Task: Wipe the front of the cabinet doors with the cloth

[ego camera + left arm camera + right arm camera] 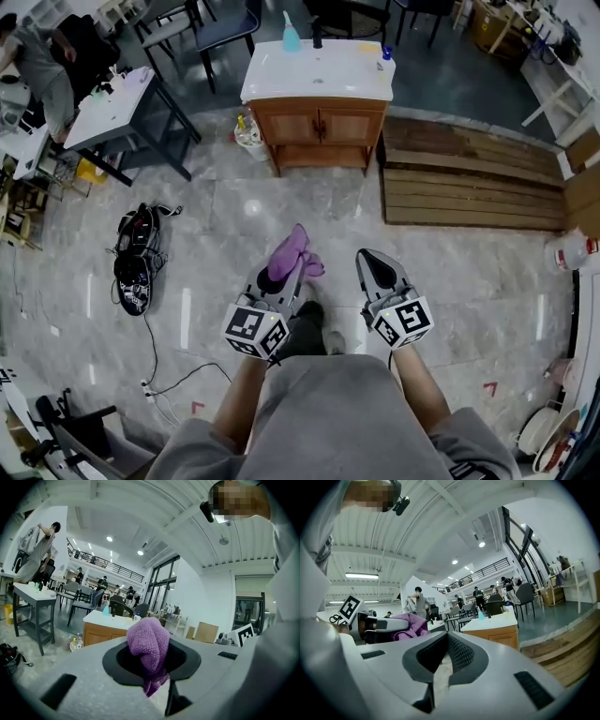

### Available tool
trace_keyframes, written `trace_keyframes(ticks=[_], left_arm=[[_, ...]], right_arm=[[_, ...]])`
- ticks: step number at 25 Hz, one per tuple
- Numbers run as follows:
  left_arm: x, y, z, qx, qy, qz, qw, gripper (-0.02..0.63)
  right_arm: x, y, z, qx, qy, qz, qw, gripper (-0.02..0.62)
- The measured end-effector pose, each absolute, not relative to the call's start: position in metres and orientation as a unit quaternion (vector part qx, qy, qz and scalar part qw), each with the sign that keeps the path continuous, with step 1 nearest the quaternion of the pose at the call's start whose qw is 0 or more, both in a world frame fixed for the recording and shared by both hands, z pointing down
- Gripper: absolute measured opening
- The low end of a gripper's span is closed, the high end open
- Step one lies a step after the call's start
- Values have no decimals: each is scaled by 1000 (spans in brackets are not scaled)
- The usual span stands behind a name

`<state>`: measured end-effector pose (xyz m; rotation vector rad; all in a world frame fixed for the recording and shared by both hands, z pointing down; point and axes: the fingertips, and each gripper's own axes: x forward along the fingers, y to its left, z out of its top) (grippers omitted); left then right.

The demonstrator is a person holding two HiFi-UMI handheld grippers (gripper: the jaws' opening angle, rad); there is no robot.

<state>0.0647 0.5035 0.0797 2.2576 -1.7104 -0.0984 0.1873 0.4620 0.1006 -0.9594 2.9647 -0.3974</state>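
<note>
My left tool [282,277] clamps the purple cloth [292,249], my right tool [367,259] closed empty; the cabinet doors [322,125] stand well ahead, wiping apparently not begun.

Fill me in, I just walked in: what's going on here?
A person stands on the tiled floor, some way back from the wooden cabinet, with a gripper in each hand. The left gripper is shut on a purple cloth. The right gripper is empty, its fingers together. The cloth is nowhere near the cabinet doors yet.
</note>
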Motion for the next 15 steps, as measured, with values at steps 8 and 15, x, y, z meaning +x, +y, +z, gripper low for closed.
trace_keyframes(ticks=[8, 15], left_arm=[[3, 446, 90, 779, -605, -38, 162, 91], [-46, 402, 96, 776, -604, -38, 178, 91]], right_arm=[[131, 405, 107, -303, 944, -129, -13, 9], [85, 360, 105, -305, 943, -129, -31, 9]])
